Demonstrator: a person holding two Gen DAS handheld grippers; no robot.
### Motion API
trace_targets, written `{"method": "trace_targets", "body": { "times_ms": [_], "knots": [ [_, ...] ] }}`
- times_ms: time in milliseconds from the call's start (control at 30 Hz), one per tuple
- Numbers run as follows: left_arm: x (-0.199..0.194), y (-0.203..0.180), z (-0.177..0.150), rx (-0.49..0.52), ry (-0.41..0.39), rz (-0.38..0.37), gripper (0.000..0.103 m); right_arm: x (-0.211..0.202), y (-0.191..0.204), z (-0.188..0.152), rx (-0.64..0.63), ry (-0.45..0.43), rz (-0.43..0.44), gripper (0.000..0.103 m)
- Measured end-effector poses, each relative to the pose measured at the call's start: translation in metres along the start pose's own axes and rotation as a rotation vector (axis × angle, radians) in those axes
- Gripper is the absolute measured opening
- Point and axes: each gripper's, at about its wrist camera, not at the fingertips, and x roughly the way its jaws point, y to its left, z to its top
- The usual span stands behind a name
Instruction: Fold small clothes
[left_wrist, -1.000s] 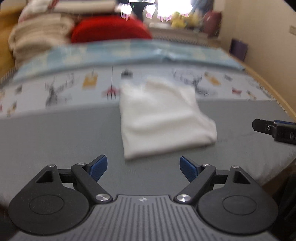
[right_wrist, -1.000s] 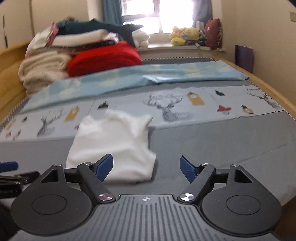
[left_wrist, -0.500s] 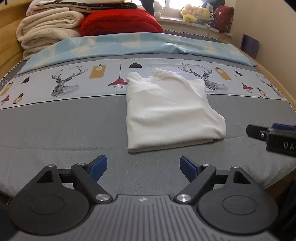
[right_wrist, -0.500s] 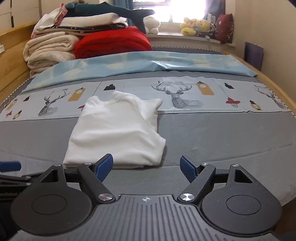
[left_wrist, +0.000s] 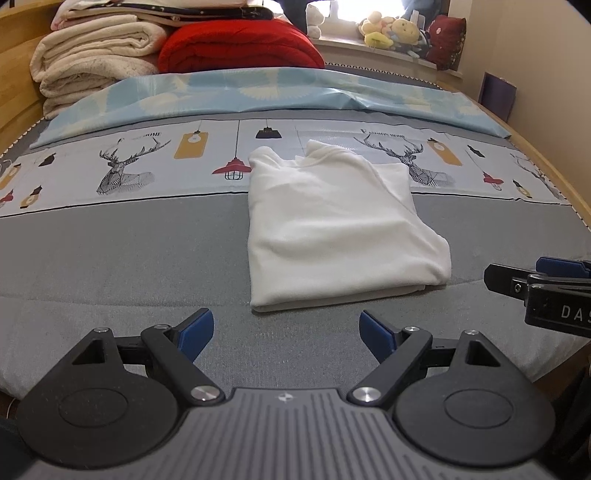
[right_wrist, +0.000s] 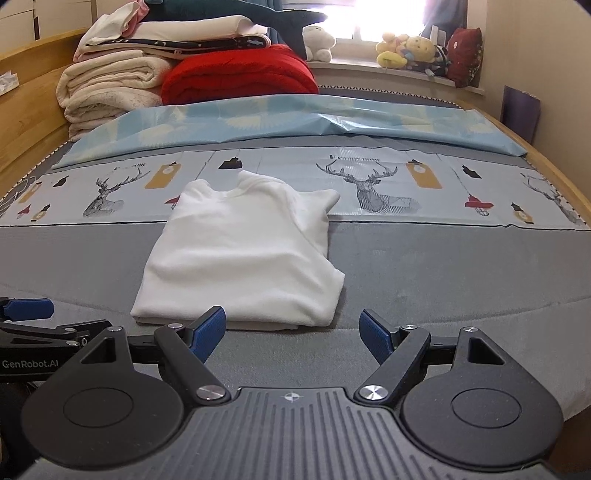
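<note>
both tongs wide open and empty, white top (left_wrist: 332, 225) folded just ahead of left gripper (left_wrist: 286, 334) and right gripper (right_wrist: 293, 332). grab one layer only and i reckon the stack slides apart

I am in a bedroom at home. A bed (right_wrist: 424, 273) with a grey sheet fills the middle of my view, its wooden frame (right_wrist: 33, 122) running up the left edge. Across it lie a strip printed with deer and lamps (right_wrist: 369, 184) and a pale blue cover (right_wrist: 295, 122). At the upper left, folded cream blankets (right_wrist: 107, 96) and a red quilt (right_wrist: 240, 74) are stacked at the bed's far end. Along the top, a bright window sill (right_wrist: 388, 70) carries soft toys (right_wrist: 406, 51), with a cream wall (right_wrist: 535, 55) at the upper right.
</note>
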Motion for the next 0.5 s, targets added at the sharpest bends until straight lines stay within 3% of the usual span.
{"method": "trace_targets", "body": {
  "times_ms": [500],
  "knots": [
    [-0.0005,0.0032,-0.0002,-0.008,-0.003,-0.009,0.090,0.0015,0.0036,-0.0017,-0.016,0.009,0.006,0.081]
  ]
}}
